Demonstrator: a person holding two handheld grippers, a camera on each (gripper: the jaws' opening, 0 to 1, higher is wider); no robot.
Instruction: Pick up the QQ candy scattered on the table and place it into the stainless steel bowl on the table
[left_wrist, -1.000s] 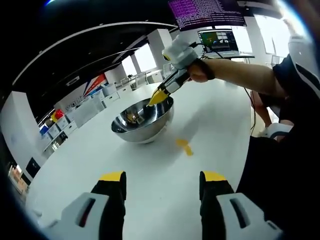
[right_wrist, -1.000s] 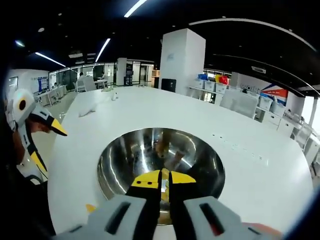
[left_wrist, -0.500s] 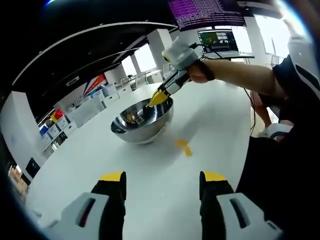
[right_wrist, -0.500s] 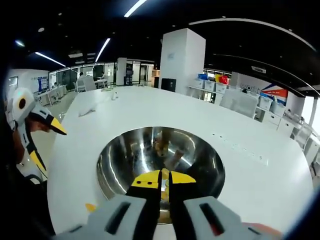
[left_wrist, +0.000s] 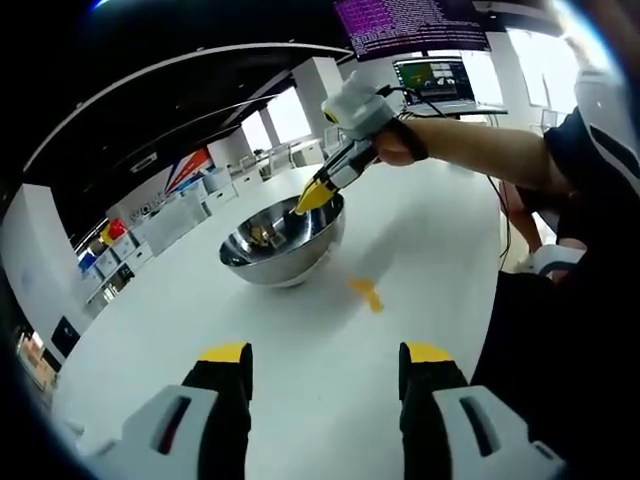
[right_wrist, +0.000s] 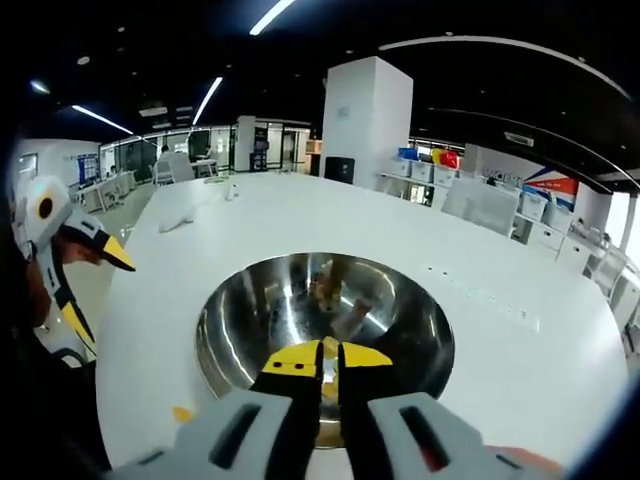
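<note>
QQ candy: small yellow-orange packet, flat and slightly crumpled, lying on the white table just beside the stainless steel bowl; well ahead of the left gripper, whose yellow-tipped jaws stand wide apart with nothing between them. Bowl: round, polished, mirror-like metal; candies inside show as small yellowish pieces. Right gripper is poised over the bowl rim, jaws nearly closed with a thin gap; something yellow shows in the gap, cannot tell whether it is gripped. In the left gripper view the right gripper points down into the bowl. Table smooth, glossy white.
</note>
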